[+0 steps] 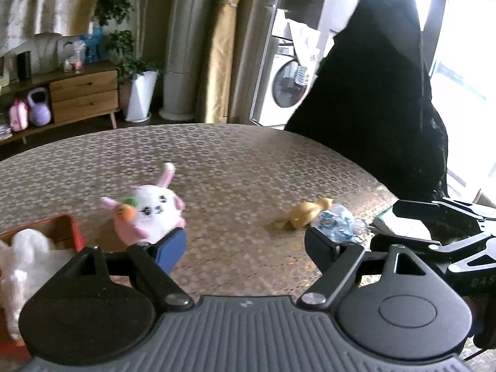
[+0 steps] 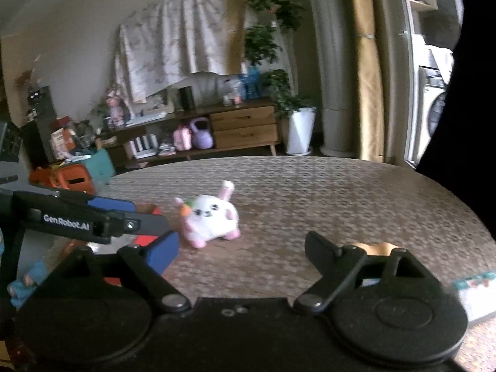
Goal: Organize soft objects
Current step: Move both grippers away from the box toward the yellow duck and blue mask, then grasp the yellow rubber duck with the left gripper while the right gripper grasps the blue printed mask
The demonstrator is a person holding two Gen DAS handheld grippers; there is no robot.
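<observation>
A white and pink plush bunny with a carrot [image 1: 148,214] sits upright on the patterned table [image 1: 241,161], just ahead of my left gripper's blue left fingertip. My left gripper [image 1: 245,248] is open and empty. A yellow plush duck [image 1: 305,214] lies to the right beside a blue and white soft item [image 1: 336,221]. A red box [image 1: 66,229] at the left holds a white fluffy toy [image 1: 24,254]. In the right wrist view the bunny [image 2: 212,217] sits ahead, left of centre. My right gripper [image 2: 241,251] is open and empty. The duck [image 2: 375,248] peeks out behind its right finger.
A black draped chair [image 1: 378,93] stands at the table's far right edge. The right gripper's body [image 1: 440,226] shows at the right of the left wrist view, and the left gripper [image 2: 77,220] at the left of the right wrist view. A flat printed item [image 2: 474,294] lies at the right.
</observation>
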